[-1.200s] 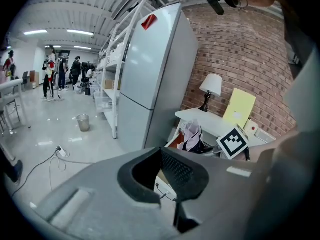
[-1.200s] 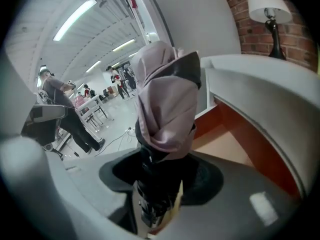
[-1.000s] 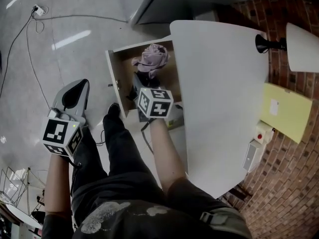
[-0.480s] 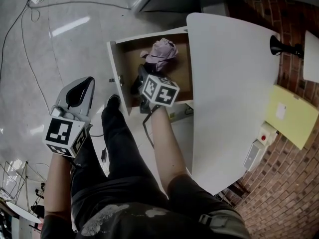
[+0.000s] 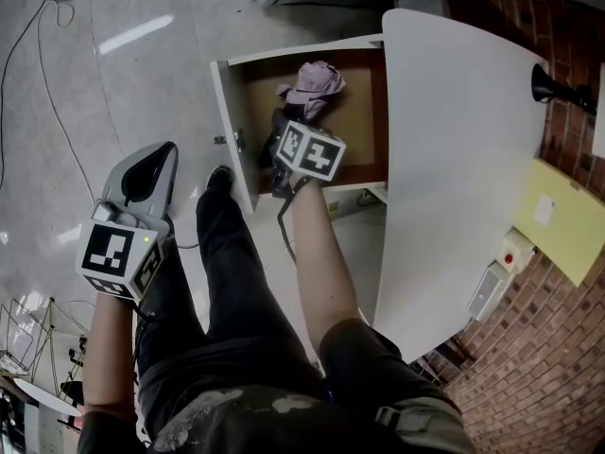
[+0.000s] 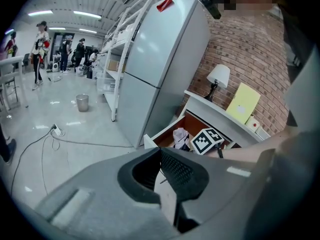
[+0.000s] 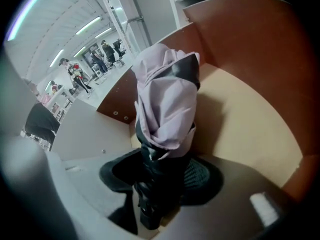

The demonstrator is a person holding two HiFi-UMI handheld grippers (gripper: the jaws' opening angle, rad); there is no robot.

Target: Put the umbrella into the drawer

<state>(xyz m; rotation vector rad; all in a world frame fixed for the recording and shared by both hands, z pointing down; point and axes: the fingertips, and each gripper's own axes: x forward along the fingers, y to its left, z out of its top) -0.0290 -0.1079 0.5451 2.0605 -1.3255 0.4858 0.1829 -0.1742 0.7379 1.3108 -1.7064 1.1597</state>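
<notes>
The folded umbrella (image 5: 317, 81), lilac fabric with a black handle, hangs inside the open drawer (image 5: 228, 112) of the white desk. My right gripper (image 5: 286, 138) is shut on its black handle end and points steeply down into the drawer. In the right gripper view the umbrella (image 7: 167, 104) stands out from the right gripper (image 7: 159, 186) over the drawer's tan floor (image 7: 240, 109), its tip near the brown back wall. My left gripper (image 5: 144, 180) hovers over the floor left of the drawer, shut on nothing. In the left gripper view the left gripper (image 6: 167, 181) faces the drawer (image 6: 167, 134).
The white desk top (image 5: 454, 159) overhangs the drawer's right side, with a black lamp base (image 5: 553, 85) and a yellow sheet (image 5: 567, 218) by the brick wall. The person's legs stand before the drawer. A cable (image 5: 43, 55) lies on the floor. A fridge (image 6: 160, 59) rises behind the desk.
My right gripper has sunk with the umbrella deeper into the drawer and tipped more downward. The left gripper has dropped a little beside the leg.
</notes>
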